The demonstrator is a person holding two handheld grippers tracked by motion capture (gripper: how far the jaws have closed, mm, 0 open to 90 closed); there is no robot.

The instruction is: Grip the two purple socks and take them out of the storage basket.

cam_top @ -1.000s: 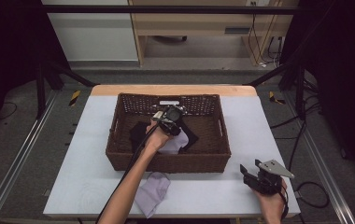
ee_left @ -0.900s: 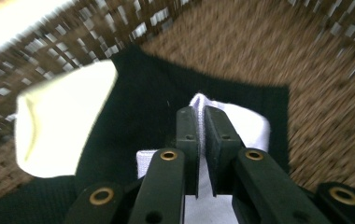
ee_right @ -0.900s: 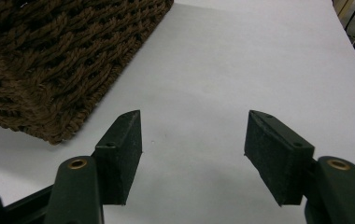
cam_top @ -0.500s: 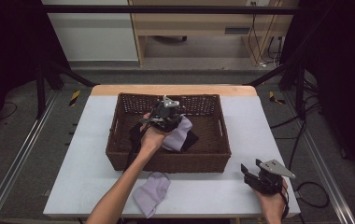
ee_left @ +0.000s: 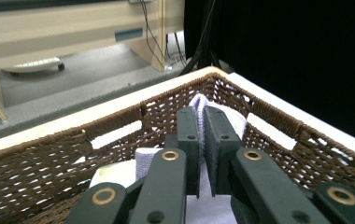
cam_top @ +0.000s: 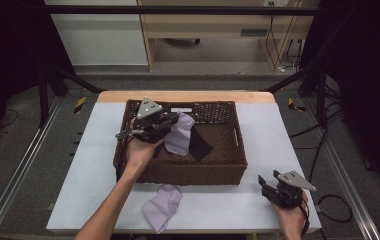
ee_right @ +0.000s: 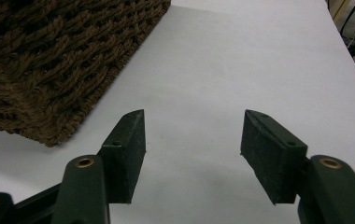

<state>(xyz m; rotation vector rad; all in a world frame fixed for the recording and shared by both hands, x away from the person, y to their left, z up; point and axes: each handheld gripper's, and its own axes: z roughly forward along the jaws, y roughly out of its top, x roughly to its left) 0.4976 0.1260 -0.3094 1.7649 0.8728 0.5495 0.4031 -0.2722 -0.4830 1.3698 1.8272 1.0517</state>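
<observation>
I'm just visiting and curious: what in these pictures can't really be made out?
- Dark cloth in the basket, high view: too dark to tell what it is.
- Lilac sock, left gripper view: mostly hidden by the left gripper clamping it.
- Basket inside, right gripper view: hidden by its own wall.

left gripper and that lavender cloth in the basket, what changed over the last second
The left gripper, shut on the lavender cloth, has lifted and drawn back toward the left side of the wicker basket, pulling the cloth up off the black cloth. The right gripper stayed open at the table's near right corner, and the lavender sock in front of the basket has not moved.
</observation>
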